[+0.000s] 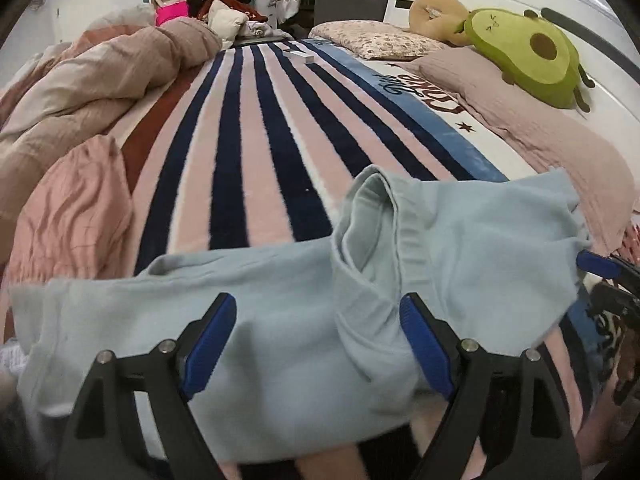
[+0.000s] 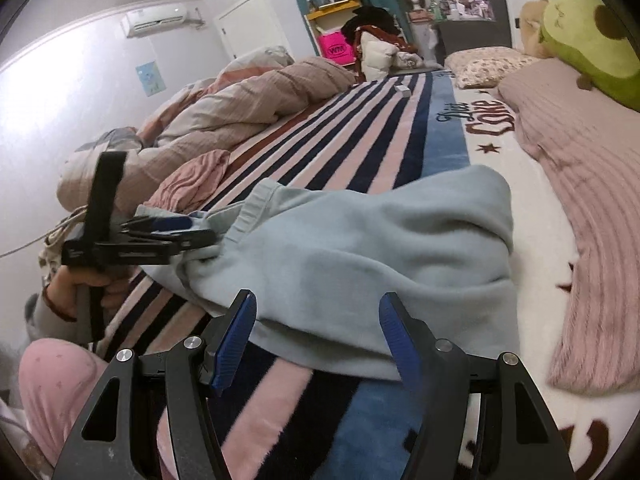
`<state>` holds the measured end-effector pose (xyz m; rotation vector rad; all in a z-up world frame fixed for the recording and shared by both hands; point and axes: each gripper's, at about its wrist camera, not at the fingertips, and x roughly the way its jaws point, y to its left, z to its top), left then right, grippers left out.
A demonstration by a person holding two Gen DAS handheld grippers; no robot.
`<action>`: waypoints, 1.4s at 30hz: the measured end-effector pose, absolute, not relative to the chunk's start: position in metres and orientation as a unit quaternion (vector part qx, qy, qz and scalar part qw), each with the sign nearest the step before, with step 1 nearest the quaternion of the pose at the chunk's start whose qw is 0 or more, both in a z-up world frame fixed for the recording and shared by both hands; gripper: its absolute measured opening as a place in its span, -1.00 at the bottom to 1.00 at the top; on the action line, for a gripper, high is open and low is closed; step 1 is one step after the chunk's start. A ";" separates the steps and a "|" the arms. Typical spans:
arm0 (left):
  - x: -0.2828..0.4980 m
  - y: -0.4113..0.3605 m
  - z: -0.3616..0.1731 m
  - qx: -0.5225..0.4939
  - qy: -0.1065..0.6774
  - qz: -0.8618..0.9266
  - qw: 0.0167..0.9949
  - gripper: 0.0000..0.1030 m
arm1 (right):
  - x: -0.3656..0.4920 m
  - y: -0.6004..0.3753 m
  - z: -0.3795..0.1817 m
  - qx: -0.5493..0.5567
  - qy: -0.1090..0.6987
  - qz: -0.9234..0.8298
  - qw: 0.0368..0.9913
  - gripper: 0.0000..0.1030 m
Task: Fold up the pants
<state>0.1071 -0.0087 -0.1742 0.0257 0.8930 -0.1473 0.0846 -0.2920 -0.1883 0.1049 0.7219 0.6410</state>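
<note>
Left wrist view looks down on the pale blue pants, lying bunched across the near edge of the bed's striped blanket, with the waistband standing up in a loop near the middle. The left tool has its blue fingers spread wide on either side of the cloth, gripping nothing. From the right wrist view, the right tool is likewise spread apart, hovering just over the near hem of the pants; the left tool shows off to the side, close against the waistband end.

As for progress, I'd say the folding has barely got going, if at all: the fabric is rumpled and humped, no neat crease or stacked layer is visible. Left to do, by my reckoning: flatten it, lay leg on leg, then fold it up. A plush avocado sits well apart by the pillows.
</note>
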 end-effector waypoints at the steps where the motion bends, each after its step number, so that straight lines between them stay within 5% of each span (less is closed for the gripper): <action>1: 0.103 -0.007 -0.171 0.010 0.428 -0.077 0.900 0.57 | 0.083 -0.293 -0.188 0.052 0.346 0.305 0.886 0.18; 8: 0.120 -0.026 -0.165 -0.046 0.417 -0.153 0.895 0.57 | 0.080 -0.302 -0.187 0.084 0.335 0.299 0.889 0.18; 9: 0.125 -0.030 -0.169 -0.039 0.423 -0.147 0.893 0.50 | 0.079 -0.302 -0.186 0.084 0.334 0.298 0.890 0.18; 10: 0.129 -0.033 -0.175 -0.036 0.435 -0.141 0.889 0.08 | 0.078 -0.302 -0.186 0.083 0.334 0.298 0.891 0.18; 11: 0.131 -0.034 -0.179 -0.036 0.444 -0.142 0.884 -0.13 | 0.078 -0.302 -0.186 0.081 0.335 0.296 0.891 0.18; 13: 0.127 -0.033 -0.185 -0.034 0.447 -0.147 0.882 -0.39 | 0.077 -0.302 -0.186 0.074 0.336 0.291 0.893 0.18; 17: 0.111 -0.022 -0.182 -0.032 0.447 -0.138 0.883 -0.58 | 0.081 -0.307 -0.187 0.061 0.338 0.261 0.902 0.18; 19: 0.099 -0.005 -0.180 -0.019 0.437 -0.080 0.896 -0.49 | 0.083 -0.310 -0.186 0.061 0.338 0.248 0.906 0.18; 22: 0.080 0.025 -0.174 -0.066 0.423 -0.054 0.902 0.25 | 0.084 -0.312 -0.184 0.070 0.335 0.245 0.907 0.18; 23: 0.071 0.034 -0.172 -0.085 0.417 -0.055 0.903 0.31 | 0.085 -0.312 -0.184 0.073 0.335 0.245 0.907 0.18; 30: 0.018 0.090 -0.185 -0.194 0.423 0.005 0.885 0.38 | 0.087 -0.307 -0.179 0.080 0.330 0.251 0.907 0.18; 42: 0.020 0.079 -0.207 -0.185 0.435 0.025 0.881 0.50 | 0.090 -0.308 -0.178 0.064 0.325 0.222 0.917 0.21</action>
